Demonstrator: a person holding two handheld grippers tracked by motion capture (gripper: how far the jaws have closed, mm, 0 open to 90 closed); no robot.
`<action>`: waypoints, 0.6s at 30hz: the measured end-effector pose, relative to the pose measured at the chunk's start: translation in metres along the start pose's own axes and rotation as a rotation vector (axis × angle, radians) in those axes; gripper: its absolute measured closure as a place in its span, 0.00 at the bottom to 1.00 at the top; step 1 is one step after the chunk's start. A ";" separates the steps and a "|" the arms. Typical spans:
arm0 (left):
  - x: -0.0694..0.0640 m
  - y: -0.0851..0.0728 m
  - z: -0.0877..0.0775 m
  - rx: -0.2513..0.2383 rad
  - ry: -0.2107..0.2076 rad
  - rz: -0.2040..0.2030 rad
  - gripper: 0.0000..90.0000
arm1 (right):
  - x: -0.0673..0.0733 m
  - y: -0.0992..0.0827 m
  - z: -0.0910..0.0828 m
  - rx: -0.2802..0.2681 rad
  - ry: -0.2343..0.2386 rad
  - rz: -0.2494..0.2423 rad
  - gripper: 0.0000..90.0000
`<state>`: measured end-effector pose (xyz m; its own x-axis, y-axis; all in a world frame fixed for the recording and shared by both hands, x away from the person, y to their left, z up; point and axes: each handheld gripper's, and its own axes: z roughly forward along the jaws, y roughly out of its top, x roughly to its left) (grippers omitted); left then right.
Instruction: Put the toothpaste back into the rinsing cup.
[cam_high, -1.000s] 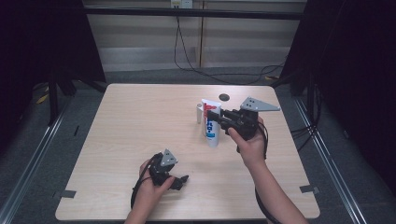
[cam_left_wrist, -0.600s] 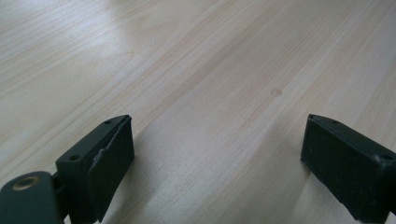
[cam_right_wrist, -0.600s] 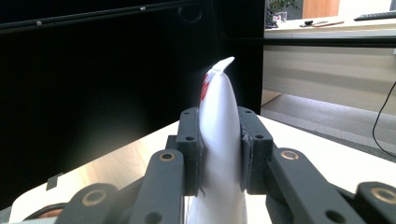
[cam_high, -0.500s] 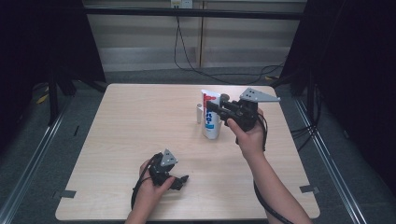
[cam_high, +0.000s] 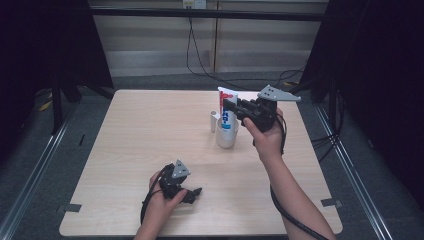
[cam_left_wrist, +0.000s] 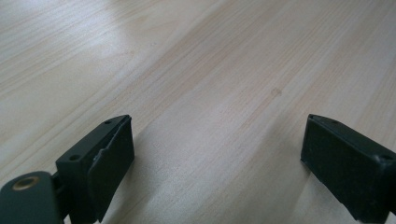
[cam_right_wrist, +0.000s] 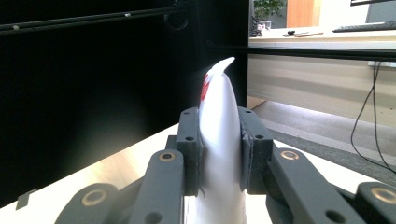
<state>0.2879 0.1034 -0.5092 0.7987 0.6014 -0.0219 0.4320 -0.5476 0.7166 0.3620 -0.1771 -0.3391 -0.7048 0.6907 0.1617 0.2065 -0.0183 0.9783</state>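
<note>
Over the last second the right gripper, clamped on the toothpaste tube, had carried it up and over so its lower end sat in the white cup, while the left gripper rested open on the table, so placement looked nearly done

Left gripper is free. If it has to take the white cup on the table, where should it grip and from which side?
Grip the white cup low on its round wall, coming level from the near left, jaws spanning it. The toothpaste tube held by the right gripper fills its mouth, and a small white cap stands at its far left.
</note>
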 end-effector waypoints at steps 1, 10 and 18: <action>0.000 0.000 0.000 0.000 0.000 0.000 0.10 | -0.002 0.000 0.000 -0.001 -0.002 -0.002 0.82; 0.000 0.000 0.000 0.000 0.002 0.004 0.10 | -0.012 0.003 0.007 0.005 -0.041 -0.009 0.82; 0.000 0.000 0.000 0.002 0.003 0.004 0.10 | -0.018 0.001 0.013 0.007 -0.074 -0.011 0.82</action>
<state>0.2880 0.1035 -0.5090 0.7993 0.6007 -0.0165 0.4293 -0.5515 0.7152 0.3837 -0.1808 -0.3426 -0.6552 0.7422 0.1411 0.2045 -0.0055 0.9789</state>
